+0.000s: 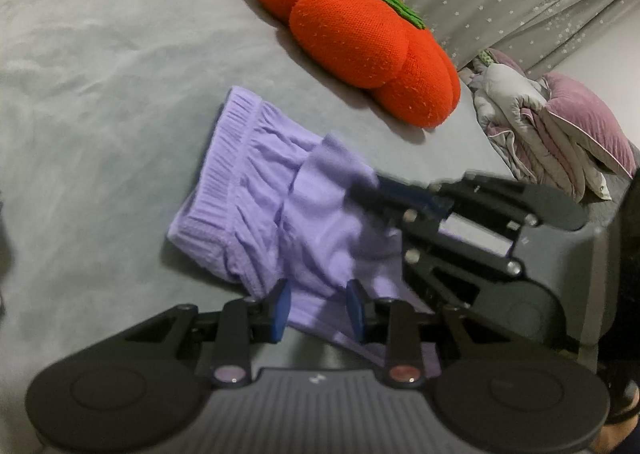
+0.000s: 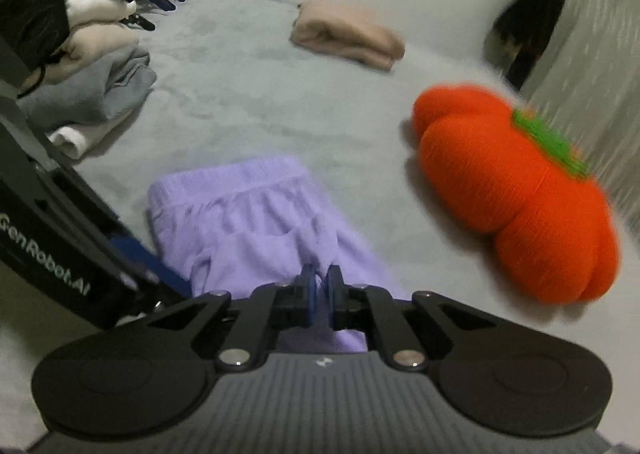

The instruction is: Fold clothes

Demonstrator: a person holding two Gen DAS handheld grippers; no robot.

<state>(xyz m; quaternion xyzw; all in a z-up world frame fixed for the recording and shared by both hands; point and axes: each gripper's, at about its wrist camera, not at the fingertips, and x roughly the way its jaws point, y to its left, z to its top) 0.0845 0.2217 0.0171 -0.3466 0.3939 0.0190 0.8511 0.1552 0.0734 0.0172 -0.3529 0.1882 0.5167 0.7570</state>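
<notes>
Lilac shorts (image 1: pixel 256 190) with a ribbed waistband lie on the grey bed; they also show in the right wrist view (image 2: pixel 248 222). My left gripper (image 1: pixel 320 308) is open, its blue pads on either side of the shorts' near edge. My right gripper (image 2: pixel 319 288) is shut on a fold of the lilac fabric; in the left wrist view it (image 1: pixel 360 190) reaches in from the right and holds that fold up over the shorts. The left gripper's body shows at the left edge of the right wrist view (image 2: pixel 72 238).
An orange pumpkin cushion (image 1: pixel 356 30) lies beyond the shorts, also in the right wrist view (image 2: pixel 520 194). A folded beige garment (image 2: pixel 348 34) and a stack of folded clothes (image 2: pixel 84 66) sit further back. A rumpled pink and grey quilt (image 1: pixel 552 134) lies at the right.
</notes>
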